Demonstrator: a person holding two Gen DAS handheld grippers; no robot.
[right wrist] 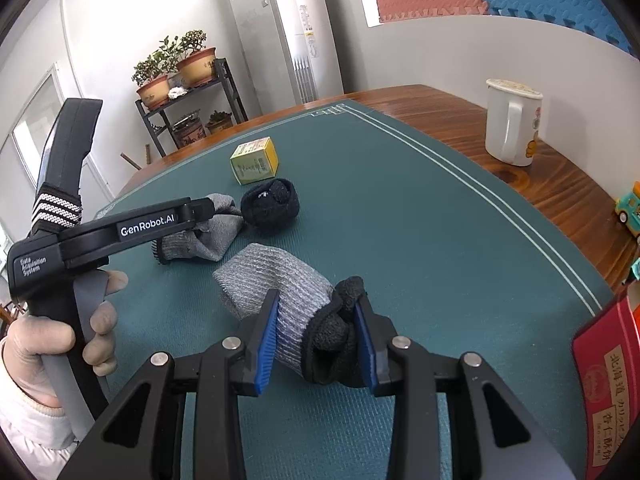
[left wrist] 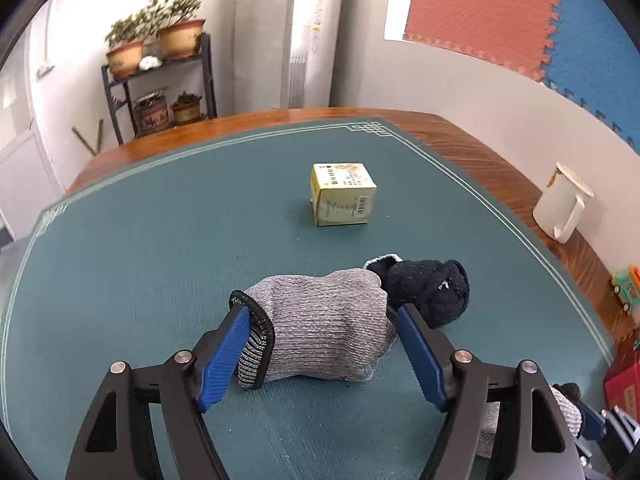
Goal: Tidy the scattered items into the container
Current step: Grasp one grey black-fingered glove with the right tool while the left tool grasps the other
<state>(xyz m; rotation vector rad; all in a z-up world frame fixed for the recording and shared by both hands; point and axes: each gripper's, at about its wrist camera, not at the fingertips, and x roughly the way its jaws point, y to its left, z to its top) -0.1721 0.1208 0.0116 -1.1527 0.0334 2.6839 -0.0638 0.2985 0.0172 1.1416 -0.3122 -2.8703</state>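
A grey knitted sock [left wrist: 320, 332] with a black-trimmed cuff lies on the green mat [left wrist: 140, 260]. My left gripper [left wrist: 320, 308] is open around it, its blue pads standing at the sock's two sides. A balled black sock [left wrist: 424, 292] touches the grey sock's far end. A yellow-green carton [left wrist: 344, 194] stands further back. In the right wrist view, my right gripper [right wrist: 316, 340] is shut on a second grey sock [right wrist: 276, 280] with a black end, lifted just above the mat. The left gripper [right wrist: 210, 206], held by a hand [right wrist: 100, 320], is seen from the side.
A white mug [right wrist: 512, 124] stands on the wooden table edge [right wrist: 440, 112] at the right. A toy car [right wrist: 628, 208] and a red box with printed characters [right wrist: 604, 380] sit at the right edge. A plant shelf [right wrist: 188, 100] stands beyond the table.
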